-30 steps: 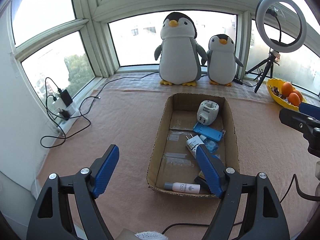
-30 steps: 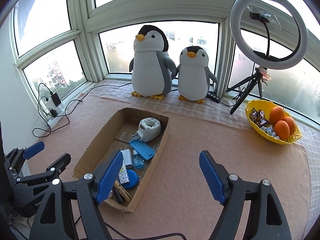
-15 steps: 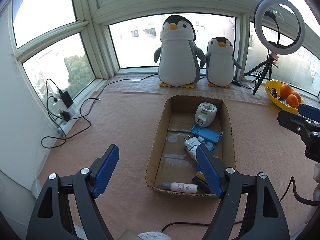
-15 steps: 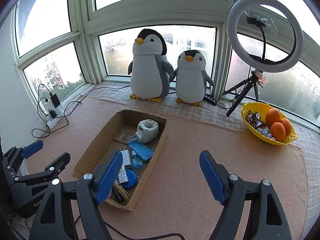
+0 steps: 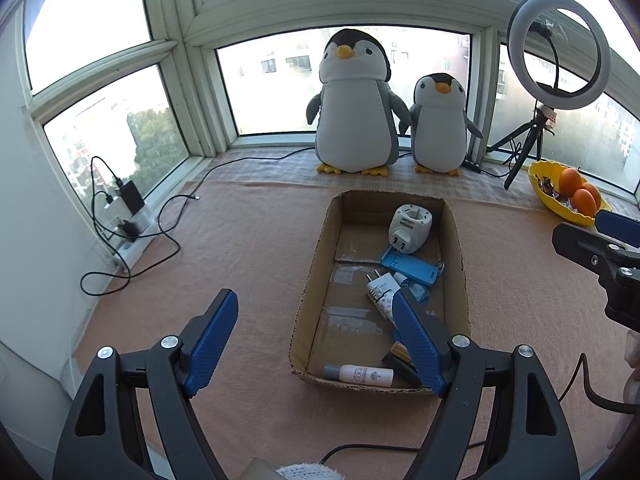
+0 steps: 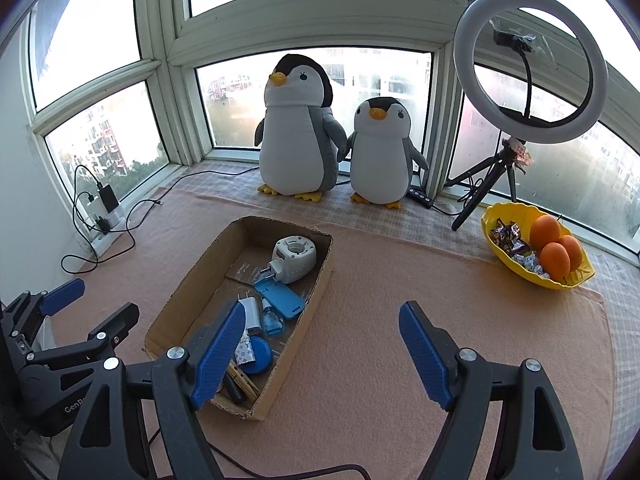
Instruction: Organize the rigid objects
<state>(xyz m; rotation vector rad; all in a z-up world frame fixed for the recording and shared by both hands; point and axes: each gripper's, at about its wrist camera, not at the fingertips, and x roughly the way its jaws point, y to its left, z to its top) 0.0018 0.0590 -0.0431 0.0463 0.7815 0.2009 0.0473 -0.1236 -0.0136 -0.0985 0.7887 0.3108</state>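
Note:
A shallow cardboard box (image 5: 316, 264) (image 6: 188, 284) lies on the pink cloth. In it are a white round plug adapter (image 5: 410, 227) (image 6: 294, 260), a blue flat case (image 5: 412, 267) (image 6: 280, 299), a white charger (image 5: 382, 290), a small blue bottle (image 6: 272, 322), a blue round lid (image 6: 256, 354), a white tube (image 5: 362, 374) and wooden clips (image 6: 242, 376). My left gripper (image 5: 316, 340) is open and empty, held back from the box's near end. My right gripper (image 6: 322, 350) is open and empty, to the right of the box.
Two plush penguins (image 5: 354, 104) (image 5: 440, 120) stand at the window. A ring light on a tripod (image 6: 528, 68) and a yellow bowl with oranges and sweets (image 6: 536, 252) are at the right. A power strip with cables (image 5: 128, 220) lies at the left.
Both grippers have drawn back and up a little; the box and penguins look smaller and farther. Both stay open and empty.

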